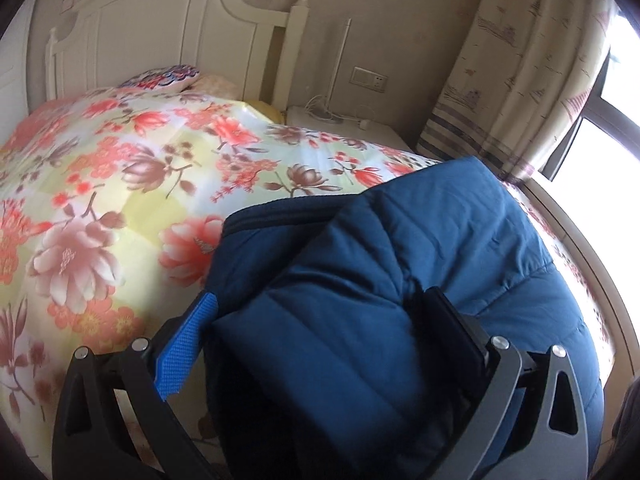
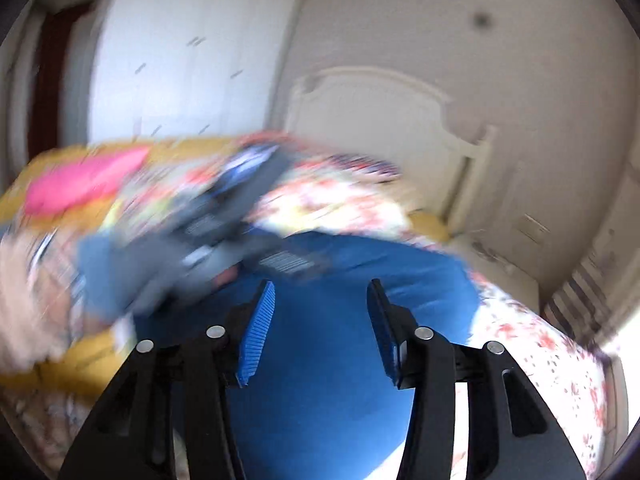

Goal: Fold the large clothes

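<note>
The left gripper [image 1: 320, 320] held a thick fold of the blue jacket [image 1: 420, 240] between its fingers, while the right gripper [image 2: 322, 322] hovered with fingers wide over the floral bed [image 1: 120, 160].

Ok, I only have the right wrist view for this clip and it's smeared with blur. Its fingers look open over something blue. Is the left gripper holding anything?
Observer: Yes. In the left wrist view, a thick fold of the blue jacket fills the gap between the fingers of the left gripper.
Operator: What kind of fabric is it? Here it's just a blue patch.
Observer: It's padded, with stitched quilt lines. The rest lies on the floral bedspread.
Operator: Is anything sharp beside the bed?
Observer: There's a white nightstand with cables on it, next to the white headboard.
</note>
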Available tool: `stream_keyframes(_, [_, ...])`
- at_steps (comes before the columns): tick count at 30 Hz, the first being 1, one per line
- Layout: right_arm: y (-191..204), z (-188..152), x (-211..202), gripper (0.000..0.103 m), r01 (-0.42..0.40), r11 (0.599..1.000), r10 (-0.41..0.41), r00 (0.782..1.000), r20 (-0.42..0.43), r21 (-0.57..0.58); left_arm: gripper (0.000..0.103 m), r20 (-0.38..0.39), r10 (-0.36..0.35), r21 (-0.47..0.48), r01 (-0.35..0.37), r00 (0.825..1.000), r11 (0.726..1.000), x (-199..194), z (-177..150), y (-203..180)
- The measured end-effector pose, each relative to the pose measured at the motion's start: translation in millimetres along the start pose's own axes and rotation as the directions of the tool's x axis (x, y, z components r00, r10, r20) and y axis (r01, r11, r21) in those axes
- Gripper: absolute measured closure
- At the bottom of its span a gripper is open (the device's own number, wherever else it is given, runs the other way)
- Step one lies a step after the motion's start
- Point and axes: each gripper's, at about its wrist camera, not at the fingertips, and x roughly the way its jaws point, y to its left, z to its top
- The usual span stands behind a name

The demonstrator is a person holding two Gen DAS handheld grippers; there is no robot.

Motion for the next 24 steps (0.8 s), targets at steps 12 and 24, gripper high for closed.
stream_keyframes(12, [-88.7, -7.7, 183.1, 0.081, 0.008, 0.996, 0.028, 0.923, -0.384, 0.092, 0.002, -0.03, 0.046, -0.045, -0.048, 0.998, 0.998, 5.4, -0.5, 9.7])
stream_keyframes(24, [-152.5, -37.1, 194.7, 0.081, 0.015, 0.94, 0.103, 0.94, -0.324, 0.342, 0.002, -0.03, 0.065, -0.051, -0.066, 0.997, 0.997, 4.8, -1.6, 8.7])
